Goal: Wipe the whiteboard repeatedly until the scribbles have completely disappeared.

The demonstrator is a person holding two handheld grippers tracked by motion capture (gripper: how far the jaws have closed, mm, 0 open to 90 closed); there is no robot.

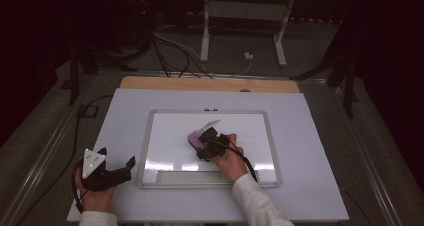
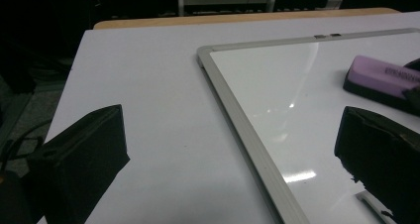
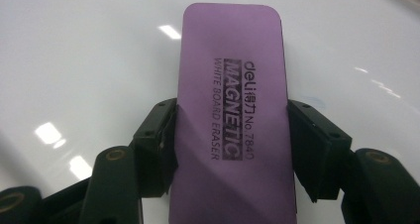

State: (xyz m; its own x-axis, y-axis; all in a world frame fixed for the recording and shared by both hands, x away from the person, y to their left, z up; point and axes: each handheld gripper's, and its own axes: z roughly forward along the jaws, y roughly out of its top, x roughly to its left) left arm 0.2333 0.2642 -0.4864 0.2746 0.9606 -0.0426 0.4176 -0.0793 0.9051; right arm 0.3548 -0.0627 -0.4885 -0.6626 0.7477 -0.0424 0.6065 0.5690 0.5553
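Note:
A purple whiteboard eraser (image 1: 193, 137) lies flat on the whiteboard (image 1: 145, 146), near its middle. My right gripper (image 1: 200, 139) is shut on it. In the right gripper view the two black pads press the long sides of the eraser (image 3: 230, 110), whose printed top faces up over the glossy whiteboard (image 3: 89, 60). My left gripper (image 1: 119, 157) rests low at the table's front left, off the board, open with nothing between its fingers. In the left gripper view the left gripper (image 2: 230, 135) looks across the whiteboard's metal frame (image 2: 237, 120) toward the eraser (image 2: 381, 78).
The whiteboard lies on a white tabletop (image 1: 120, 116) with a wooden edge (image 1: 210, 83) at the back. A narrow tray (image 1: 185, 177) runs along the board's near side. A faint pale streak (image 1: 212, 122) shows just beyond the eraser. Cables and a stand (image 1: 205, 36) are on the dark floor behind.

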